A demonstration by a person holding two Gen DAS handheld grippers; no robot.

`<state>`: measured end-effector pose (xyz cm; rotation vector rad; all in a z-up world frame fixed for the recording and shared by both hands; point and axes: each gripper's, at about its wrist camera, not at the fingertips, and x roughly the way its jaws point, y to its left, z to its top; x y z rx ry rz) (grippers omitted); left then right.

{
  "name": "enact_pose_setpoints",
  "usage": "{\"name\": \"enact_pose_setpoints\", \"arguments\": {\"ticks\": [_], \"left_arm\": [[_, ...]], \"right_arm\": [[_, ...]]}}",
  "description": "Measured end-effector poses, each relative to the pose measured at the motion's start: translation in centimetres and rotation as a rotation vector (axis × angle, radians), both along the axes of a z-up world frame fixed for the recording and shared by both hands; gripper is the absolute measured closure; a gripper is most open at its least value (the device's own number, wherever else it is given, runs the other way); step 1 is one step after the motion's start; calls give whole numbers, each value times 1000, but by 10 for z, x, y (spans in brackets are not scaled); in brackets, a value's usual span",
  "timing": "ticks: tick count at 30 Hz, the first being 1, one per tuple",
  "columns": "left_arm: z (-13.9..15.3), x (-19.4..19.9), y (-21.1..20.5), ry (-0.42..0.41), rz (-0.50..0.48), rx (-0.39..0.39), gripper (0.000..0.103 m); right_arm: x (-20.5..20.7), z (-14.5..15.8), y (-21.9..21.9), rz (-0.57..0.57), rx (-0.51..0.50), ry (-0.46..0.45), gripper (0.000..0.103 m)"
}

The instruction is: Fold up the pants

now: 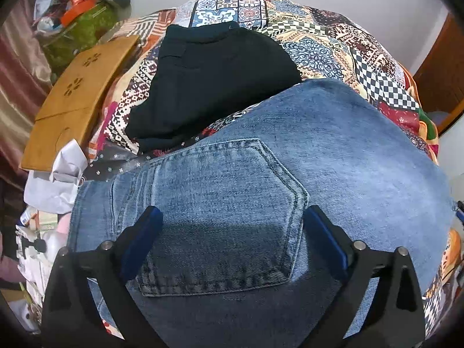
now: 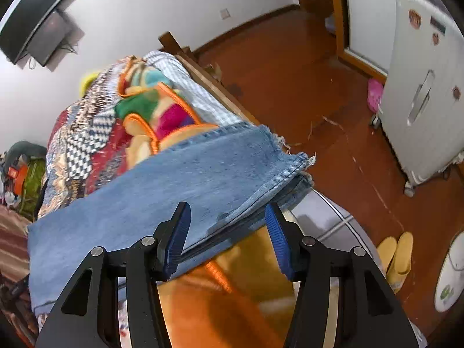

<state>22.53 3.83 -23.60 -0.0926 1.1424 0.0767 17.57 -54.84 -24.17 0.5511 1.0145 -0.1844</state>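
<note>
Left claw [image 1: 232,217] wide above jeans [image 1: 261,159], tilted steeply down.

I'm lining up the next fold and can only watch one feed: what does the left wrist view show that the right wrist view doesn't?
Left wrist only: the jeans' back pocket under the open left gripper, a folded black garment beyond it, and a wooden board.

Right wrist only: the jeans' frayed hem at the bed edge, the open right gripper with the denim's edge between its jaws, the wooden floor, and yellow slippers.

Both: the blue jeans on the patchwork bedspread.
</note>
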Motion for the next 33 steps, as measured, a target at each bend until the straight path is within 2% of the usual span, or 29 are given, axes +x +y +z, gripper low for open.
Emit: {"name": "enact_pose_setpoints", "arguments": {"ticks": [5,7,8,9,11,13,15,18,22,23,26,27,29,33], "left_arm": [[-2,1,6,19,22,-31,0],[0,2,4,26,18,-14,0],[1,4,2,31,16,-7,0],[2,5,1,37,12,-2,1],[8,9,-3,41,-2,-17,1],[16,12,-9,27,-20,-37,1],[26,15,-20,-6,-46,-35,1],[34,20,-43,-48,-102,-14,1],[25,23,-72,-24,-185,8,1],[22,23,-76,-18,-201,18,1],[10,22,-93,9,-250,52,1],[5,22,-96,12,-255,46,0],[3,18,-97,-10,-240,43,0],[3,20,-101,-10,-245,53,0]], "right_arm": [[9,-22,-6,-25,9,28,55],[13,-29,-7,-32,3,39,71],[13,-29,-8,-26,-9,37,87],[13,-26,-8,-24,-32,37,97],[11,-16,-9,2,-54,4,98],[6,2,-7,33,-136,-39,99],[2,13,-12,38,-158,-62,99],[-5,5,-23,12,-102,-47,99],[-8,-26,-22,15,-41,52,97],[-11,-26,-23,-2,-20,50,97],[-16,-18,-28,-45,48,54,90],[-16,-17,-28,-50,73,64,83],[-22,-15,-29,-63,156,52,77],[-29,-12,-17,-55,192,43,73]]}}
